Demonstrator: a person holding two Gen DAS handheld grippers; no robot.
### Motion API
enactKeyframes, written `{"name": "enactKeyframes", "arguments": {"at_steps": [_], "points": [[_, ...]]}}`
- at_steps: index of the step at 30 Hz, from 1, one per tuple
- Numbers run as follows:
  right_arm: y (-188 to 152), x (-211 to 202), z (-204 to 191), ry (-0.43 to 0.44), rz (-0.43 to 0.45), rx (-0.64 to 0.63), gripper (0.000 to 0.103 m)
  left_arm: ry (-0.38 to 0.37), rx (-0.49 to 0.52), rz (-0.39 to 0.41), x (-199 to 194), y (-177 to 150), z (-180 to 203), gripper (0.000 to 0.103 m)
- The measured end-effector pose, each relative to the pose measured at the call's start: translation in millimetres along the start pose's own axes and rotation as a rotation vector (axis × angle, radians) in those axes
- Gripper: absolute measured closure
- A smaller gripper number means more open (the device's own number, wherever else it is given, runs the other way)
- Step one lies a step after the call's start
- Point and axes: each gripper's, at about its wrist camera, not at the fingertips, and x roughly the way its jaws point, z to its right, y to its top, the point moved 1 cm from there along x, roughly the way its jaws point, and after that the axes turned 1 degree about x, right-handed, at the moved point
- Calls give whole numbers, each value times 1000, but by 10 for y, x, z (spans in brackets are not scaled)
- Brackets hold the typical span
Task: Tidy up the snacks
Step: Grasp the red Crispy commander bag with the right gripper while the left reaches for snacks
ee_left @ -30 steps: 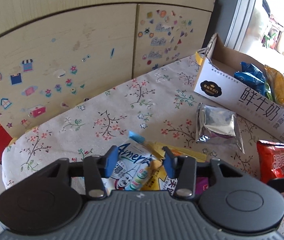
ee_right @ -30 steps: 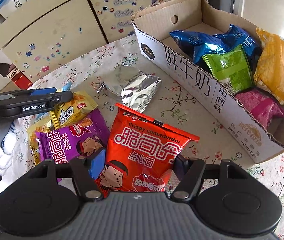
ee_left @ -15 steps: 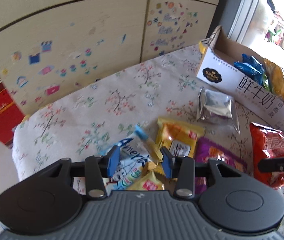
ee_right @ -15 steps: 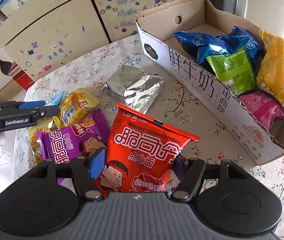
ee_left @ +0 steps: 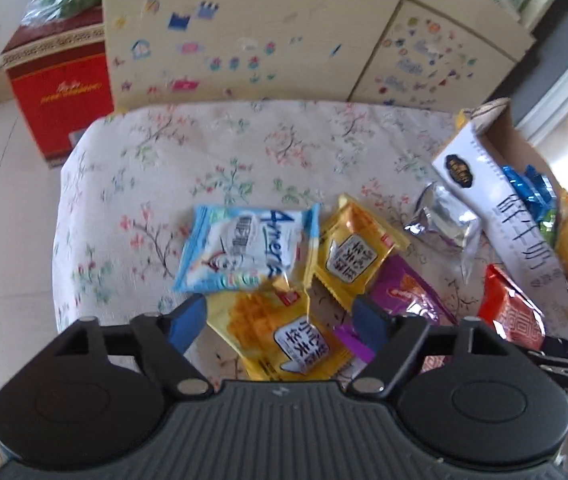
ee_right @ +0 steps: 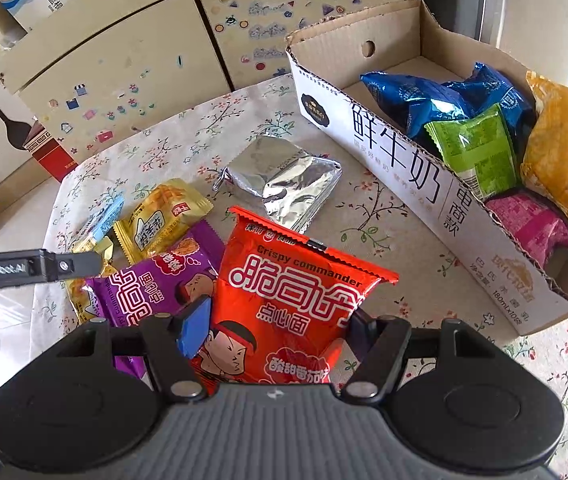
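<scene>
Since a second ago: left gripper (ee_left: 280, 314) just opened, blue pack (ee_left: 244, 250) dropped. Right gripper (ee_right: 274, 330) clamps red bag (ee_right: 292, 300); we lift it clear, over carton (ee_right: 404, 184) rim.

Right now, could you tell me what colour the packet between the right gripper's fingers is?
Red, with white lettering: the snack packet, clearest in the right wrist view.

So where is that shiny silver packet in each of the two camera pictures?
Left wrist view: the silver packet lies right of centre on the tablecloth, just left of the cardboard box.
Right wrist view: the silver packet lies near the centre, above the red snack bag.
Shared landmark: the cardboard box with large black lettering.
</scene>
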Motion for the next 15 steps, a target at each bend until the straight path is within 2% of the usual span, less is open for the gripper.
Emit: {"name": "enactKeyframes", "arguments": {"at_steps": [3, 8, 10, 12, 15], "points": [[-4, -11, 15, -4, 1, 2, 29, 57, -25, -6, 105, 6, 74, 15], [6, -31, 64, -7, 2, 14, 29, 169, 30, -27, 275, -65, 261, 18], [18, -44, 87, -4, 4, 21, 29, 191, 73, -22, 275, -102, 326, 24], [32, -58, 97, 6, 5, 23, 29, 169, 92, -16, 239, -122, 341, 38], [47, -92, 74, 24, 15, 6, 29, 154, 94, -3, 172, -153, 282, 52]]}}
